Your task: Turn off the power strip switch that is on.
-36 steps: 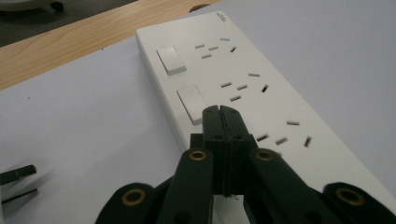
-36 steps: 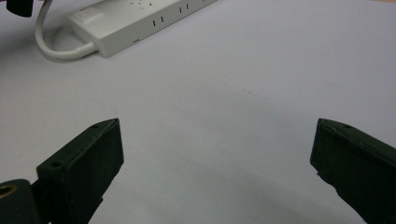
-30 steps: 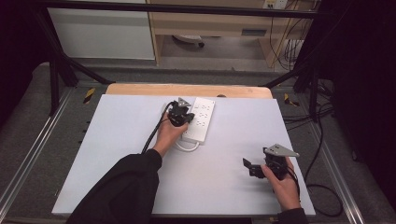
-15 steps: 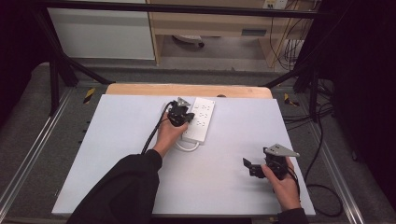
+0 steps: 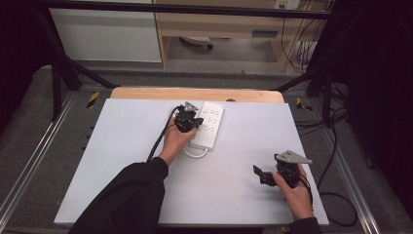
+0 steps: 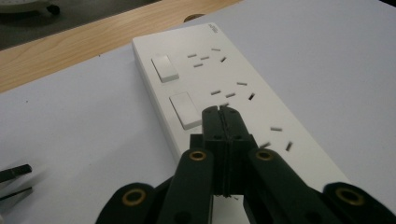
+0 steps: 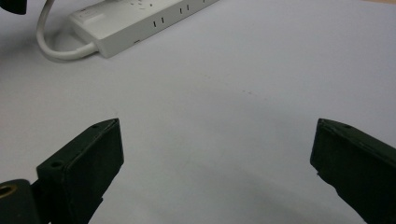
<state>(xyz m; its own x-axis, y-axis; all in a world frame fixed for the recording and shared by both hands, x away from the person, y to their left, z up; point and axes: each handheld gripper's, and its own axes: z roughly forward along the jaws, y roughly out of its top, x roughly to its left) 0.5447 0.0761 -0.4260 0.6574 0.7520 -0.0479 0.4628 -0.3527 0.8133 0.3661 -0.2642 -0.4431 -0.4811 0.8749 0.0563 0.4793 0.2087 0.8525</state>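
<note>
The left gripper (image 6: 219,112) sits over the near end of the power strip (image 6: 233,93), covering that end's sockets in its own view; whether its tips touch the surface can't be told. From above, the left hand (image 5: 176,139) hides the strip's near left corner. The white cord (image 7: 56,46) runs off the right gripper view's top-left edge.

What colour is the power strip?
White; the power strip shows best in the left gripper view.
</note>
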